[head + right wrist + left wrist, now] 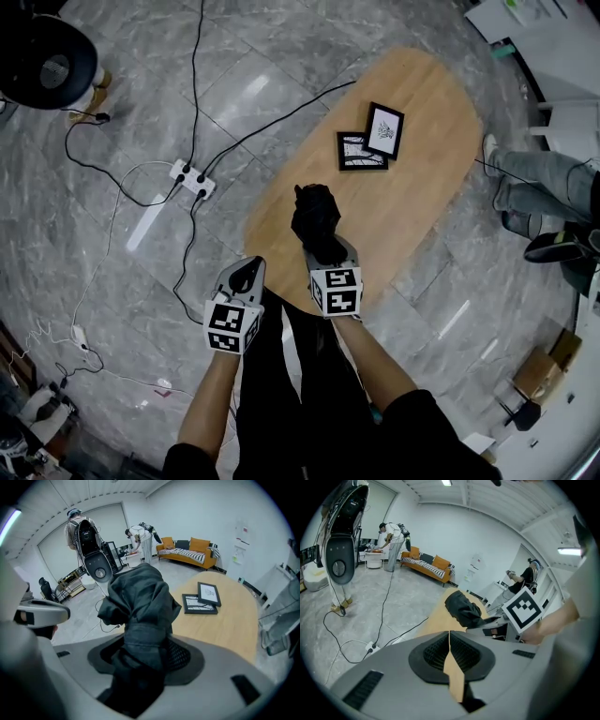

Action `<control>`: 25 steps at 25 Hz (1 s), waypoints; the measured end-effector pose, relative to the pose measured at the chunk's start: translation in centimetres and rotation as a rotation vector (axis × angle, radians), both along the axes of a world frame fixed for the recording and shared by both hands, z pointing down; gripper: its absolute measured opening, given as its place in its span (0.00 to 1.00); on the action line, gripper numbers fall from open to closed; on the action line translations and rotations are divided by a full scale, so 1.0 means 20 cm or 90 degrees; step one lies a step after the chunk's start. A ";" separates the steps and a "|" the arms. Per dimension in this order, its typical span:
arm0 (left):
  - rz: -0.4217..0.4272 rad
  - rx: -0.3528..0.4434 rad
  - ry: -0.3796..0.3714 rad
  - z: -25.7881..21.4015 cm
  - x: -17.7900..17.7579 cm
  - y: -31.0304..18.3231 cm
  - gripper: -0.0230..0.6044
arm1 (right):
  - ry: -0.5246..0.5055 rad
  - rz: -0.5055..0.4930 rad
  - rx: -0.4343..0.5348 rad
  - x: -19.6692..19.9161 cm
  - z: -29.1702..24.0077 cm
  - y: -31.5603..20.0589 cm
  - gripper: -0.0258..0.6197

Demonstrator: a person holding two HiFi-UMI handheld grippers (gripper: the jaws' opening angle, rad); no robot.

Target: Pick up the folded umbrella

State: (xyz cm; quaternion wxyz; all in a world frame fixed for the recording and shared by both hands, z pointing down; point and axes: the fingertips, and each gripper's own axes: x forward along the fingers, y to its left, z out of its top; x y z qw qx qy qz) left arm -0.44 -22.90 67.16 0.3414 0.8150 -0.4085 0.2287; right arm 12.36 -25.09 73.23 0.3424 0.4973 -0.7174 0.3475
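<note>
The left gripper was clenched, with nothing between its jaws. The right gripper grasped the one folded umbrella over the wooden table. Two picture frames lay there, touching each other.

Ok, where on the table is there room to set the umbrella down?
Bare wood: the right side of the table, between picture frames and edge, and the far end beyond the frames. The near end, under the umbrella in the right claw, looks bare. Only the frames crowd it.
</note>
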 end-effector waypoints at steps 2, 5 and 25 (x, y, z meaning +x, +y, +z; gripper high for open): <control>0.001 0.006 -0.004 -0.05 0.01 -0.03 0.06 | 0.000 -0.006 0.001 -0.01 -0.05 0.00 0.40; 0.007 0.009 -0.017 -0.14 0.03 -0.06 0.06 | -0.002 -0.011 -0.001 -0.02 -0.14 0.01 0.40; -0.016 0.068 -0.017 -0.80 0.01 -0.16 0.06 | -0.071 0.011 0.110 -0.16 -0.98 -0.01 0.40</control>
